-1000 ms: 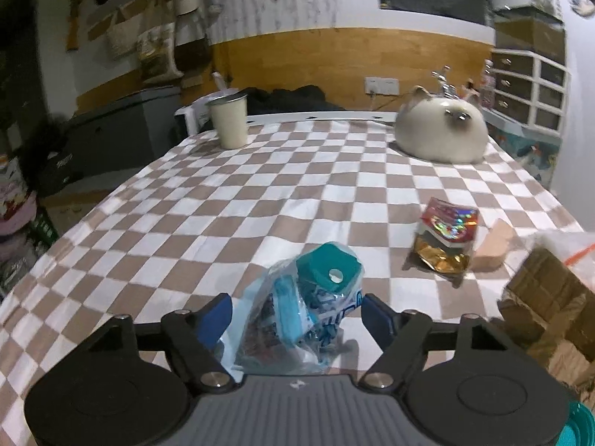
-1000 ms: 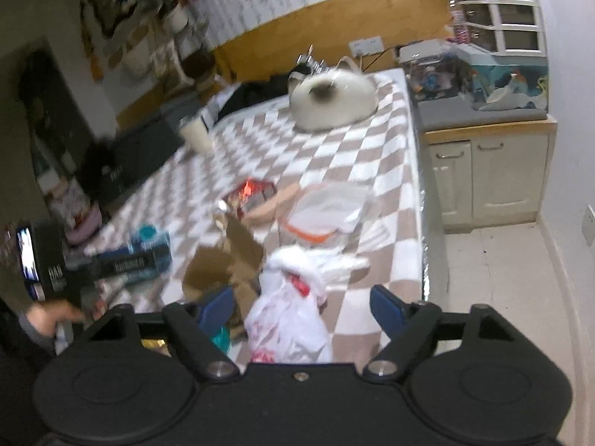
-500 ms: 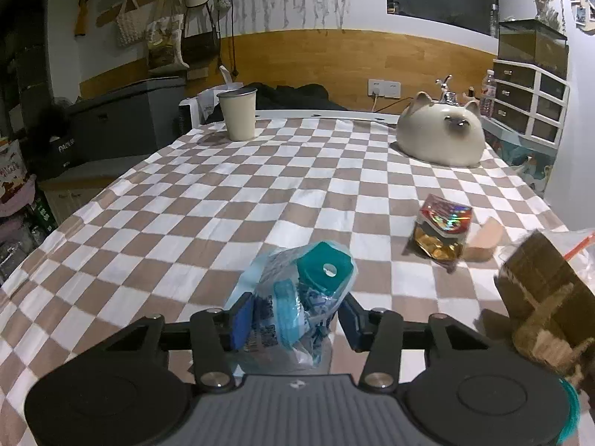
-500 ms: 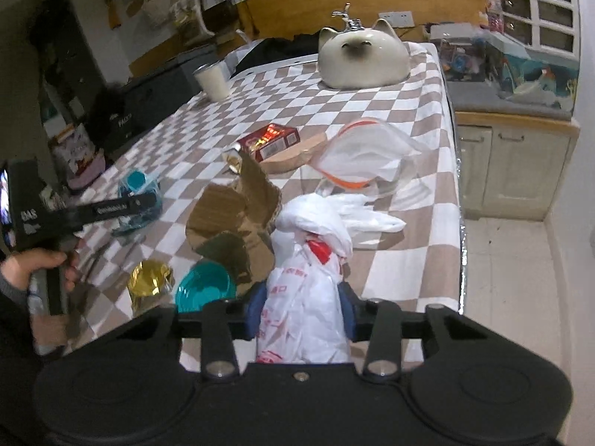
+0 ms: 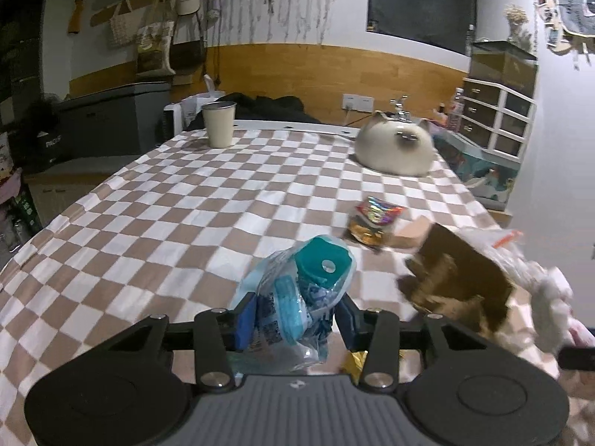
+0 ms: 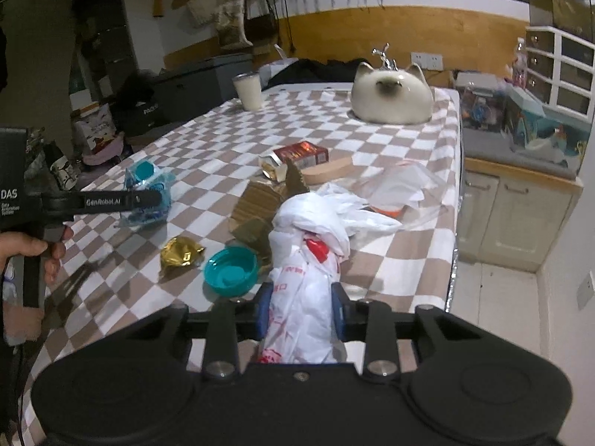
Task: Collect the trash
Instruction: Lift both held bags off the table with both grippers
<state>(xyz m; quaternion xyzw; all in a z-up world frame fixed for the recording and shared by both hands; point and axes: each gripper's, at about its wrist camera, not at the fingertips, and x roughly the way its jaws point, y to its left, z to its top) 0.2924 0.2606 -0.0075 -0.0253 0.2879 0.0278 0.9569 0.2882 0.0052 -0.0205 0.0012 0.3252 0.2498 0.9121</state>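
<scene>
My left gripper (image 5: 295,316) is closing, and its blue pads press the sides of a clear plastic bag (image 5: 308,290) that holds a teal lid and blue packets. The bag hangs just above the checked tablecloth (image 5: 186,223). In the right wrist view, that same bag (image 6: 147,186) sits in the left gripper (image 6: 148,199), which a hand holds at the left. My right gripper (image 6: 301,308) is also closing, its pads squeezing a crumpled white plastic bag with red print (image 6: 308,230) near the table's front right corner.
Loose on the cloth lie torn cardboard (image 6: 256,204), a teal lid (image 6: 230,271), a gold wrapper (image 6: 180,254), a red packet (image 6: 301,152), a wooden block (image 6: 327,171) and a clear zip bag (image 6: 401,189). A cat-shaped ceramic (image 6: 390,96) and a cup (image 6: 249,91) stand at the back. The table edge drops off on the right.
Both grippers went from wide open to closed on their bags. The left one lifted the clear bag and moved right towards the cardboard; the right wrist rolled level with the white bag.
</scene>
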